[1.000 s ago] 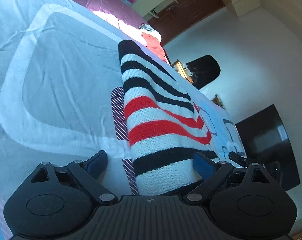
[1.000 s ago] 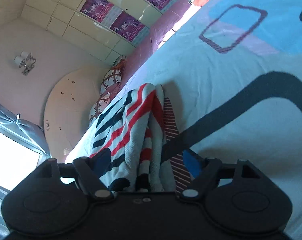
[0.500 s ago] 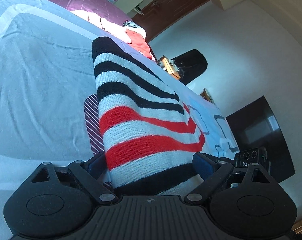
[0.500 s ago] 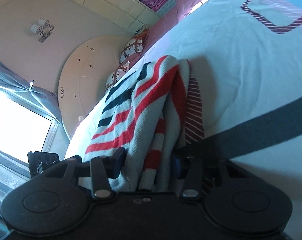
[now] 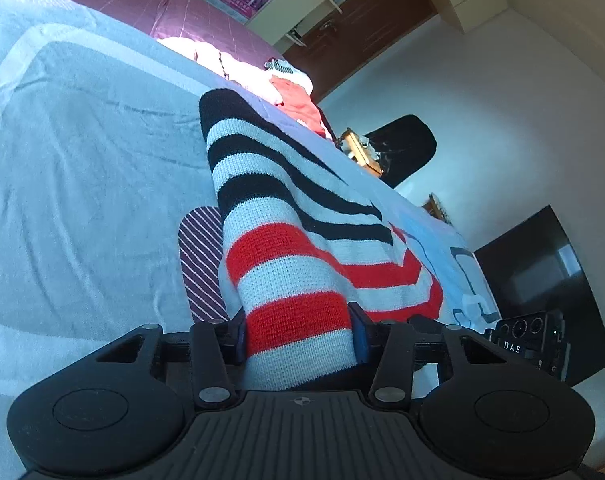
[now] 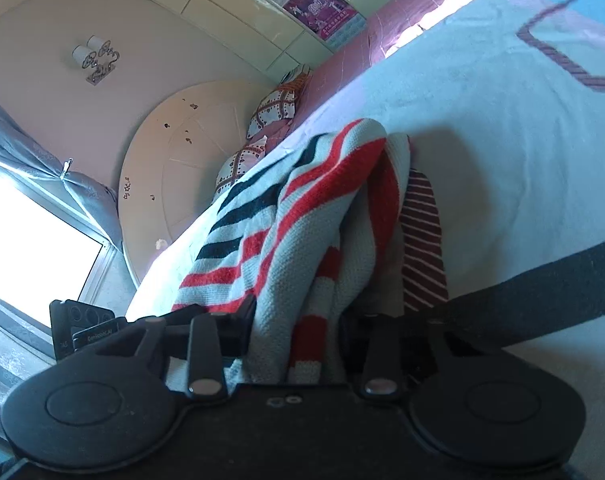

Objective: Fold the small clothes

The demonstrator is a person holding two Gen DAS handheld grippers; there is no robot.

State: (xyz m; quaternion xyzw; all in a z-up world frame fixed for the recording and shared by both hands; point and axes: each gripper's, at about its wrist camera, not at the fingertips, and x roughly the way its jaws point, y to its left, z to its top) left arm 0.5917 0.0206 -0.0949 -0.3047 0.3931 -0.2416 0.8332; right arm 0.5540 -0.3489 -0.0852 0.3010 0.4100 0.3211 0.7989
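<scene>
A bright window [image 6: 30, 240] with a grey curtain [image 6: 82, 196] lights pale walls [image 5: 502, 100]; a dark screen [image 5: 542, 280] stands beyond the bed [image 5: 82, 160].

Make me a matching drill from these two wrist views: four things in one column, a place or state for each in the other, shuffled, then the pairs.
Things:
1. striped knit garment
2. left hand-held gripper
3. pile of red and white clothes
4. dark screen

Places or states:
A. at the far edge of the bed, near the headboard
B. off the bed, against the pale wall
C. jaws closing, knit fabric between them
D. lying along the bed cover, an end in each gripper

Pairs: 1-D, 2-C, 3-A, 4-B
</scene>
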